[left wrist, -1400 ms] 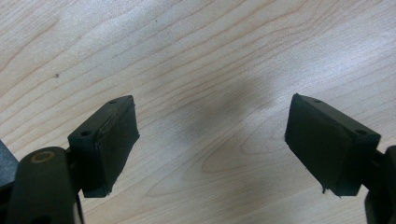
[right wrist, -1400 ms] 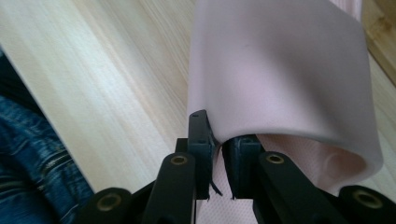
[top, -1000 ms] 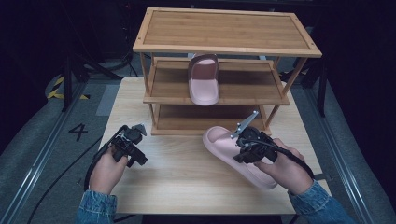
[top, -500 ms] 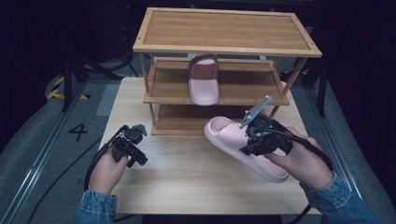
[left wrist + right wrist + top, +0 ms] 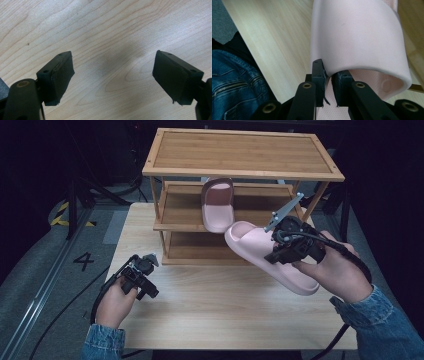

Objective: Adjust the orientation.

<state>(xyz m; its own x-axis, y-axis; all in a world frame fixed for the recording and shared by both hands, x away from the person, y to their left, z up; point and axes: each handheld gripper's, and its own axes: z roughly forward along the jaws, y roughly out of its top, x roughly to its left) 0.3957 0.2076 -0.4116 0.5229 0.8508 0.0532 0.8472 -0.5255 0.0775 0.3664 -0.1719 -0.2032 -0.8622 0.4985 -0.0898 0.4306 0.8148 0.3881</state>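
1. A pink slipper (image 5: 270,257) hangs in the air above the wooden table (image 5: 220,305), in front of the shelf rack (image 5: 240,165), its toe pointing toward the rack's middle shelf.
2. The right gripper (image 5: 285,251) is clamped on the edge of the slipper's strap; in the right gripper view (image 5: 327,82) one jaw sits outside the strap and one inside it, pads pressing on it.
3. A second pink slipper (image 5: 218,205) rests on the middle shelf, well apart from the held one.
4. The left gripper (image 5: 142,279) rests low over the table's left side, jaws wide apart with only bare wood between them (image 5: 112,75).
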